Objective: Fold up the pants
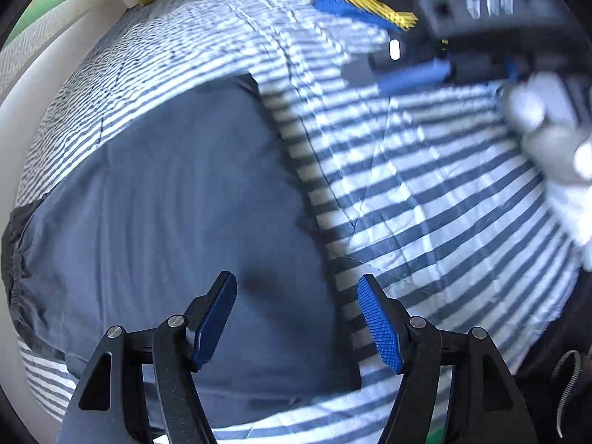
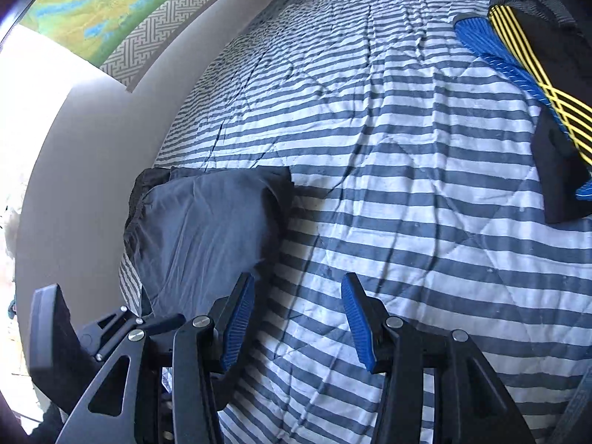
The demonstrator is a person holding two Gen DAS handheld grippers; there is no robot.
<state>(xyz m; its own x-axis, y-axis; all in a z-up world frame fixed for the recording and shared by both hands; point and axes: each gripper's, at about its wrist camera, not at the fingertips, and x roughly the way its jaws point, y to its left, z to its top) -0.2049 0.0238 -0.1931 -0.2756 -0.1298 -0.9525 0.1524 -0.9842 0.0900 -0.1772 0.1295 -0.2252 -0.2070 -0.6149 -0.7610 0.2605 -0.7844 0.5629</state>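
Two claws, both mine, hang over a bed dressed in a grey-and-white striped quilt (image 1: 425, 192). In the left wrist view my left claw (image 1: 296, 322) fills the bottom of the frame with its blue pads spread apart and nothing between them; the folded grey pants (image 1: 166, 203) lie flat on the quilt directly beneath, taking up the centre and lower left of that frame. A dark waistband edge shows at the far left. My right claw (image 1: 414, 74) appears blurred at the upper right of the same view, a gloved hand (image 1: 547, 137) gripping its body.

In the right wrist view my right claw (image 2: 298, 323) sits at the bottom centre, jaws parted and empty, over bare striped quilt. The pants (image 2: 207, 229) lie at the centre left of this frame, near the bed's left edge beside a pale wall (image 2: 74, 170). A dark garment with blue and yellow stripes (image 2: 525, 74) rests on the quilt at the upper right, well apart from the pants.
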